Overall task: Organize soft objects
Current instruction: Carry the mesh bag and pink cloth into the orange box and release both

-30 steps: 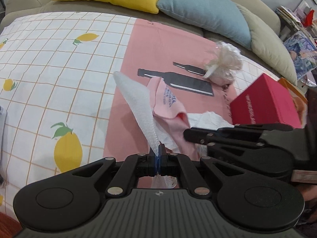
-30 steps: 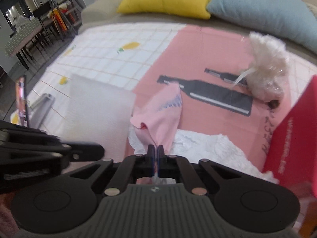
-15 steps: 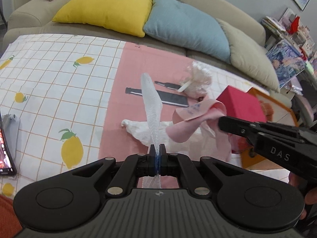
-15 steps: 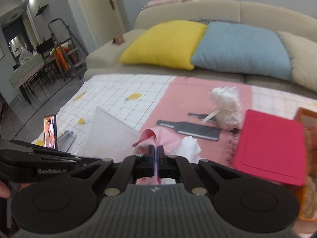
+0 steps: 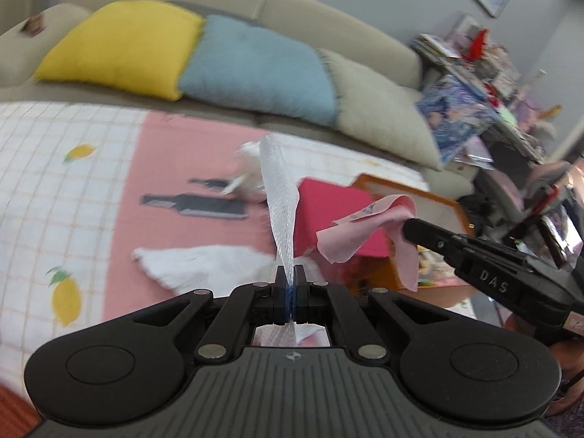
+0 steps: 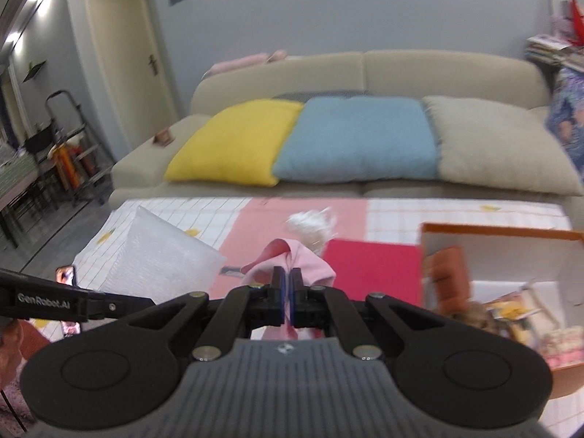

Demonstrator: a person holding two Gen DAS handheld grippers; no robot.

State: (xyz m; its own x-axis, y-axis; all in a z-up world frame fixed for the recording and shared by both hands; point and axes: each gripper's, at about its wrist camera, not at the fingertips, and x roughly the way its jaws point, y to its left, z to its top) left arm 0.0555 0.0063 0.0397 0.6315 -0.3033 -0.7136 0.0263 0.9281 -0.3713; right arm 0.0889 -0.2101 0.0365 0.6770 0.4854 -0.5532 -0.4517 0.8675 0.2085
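Observation:
My left gripper is shut on a white foam sheet, held edge-on above the table. The sheet shows flat in the right wrist view. My right gripper is shut on a pink cloth, lifted off the table; it hangs from that gripper in the left wrist view. A white towel lies on the pink mat. A white fluffy bundle sits further back on the mat.
A red box lies right of the mat. An orange open box with assorted items stands at the right. A sofa with yellow, blue and beige cushions is behind. A phone lies at the left.
Both grippers have risen and moved right with their loads. The pink cloth now hangs higher and further right, near the orange box; the view has tilted up toward the sofa.

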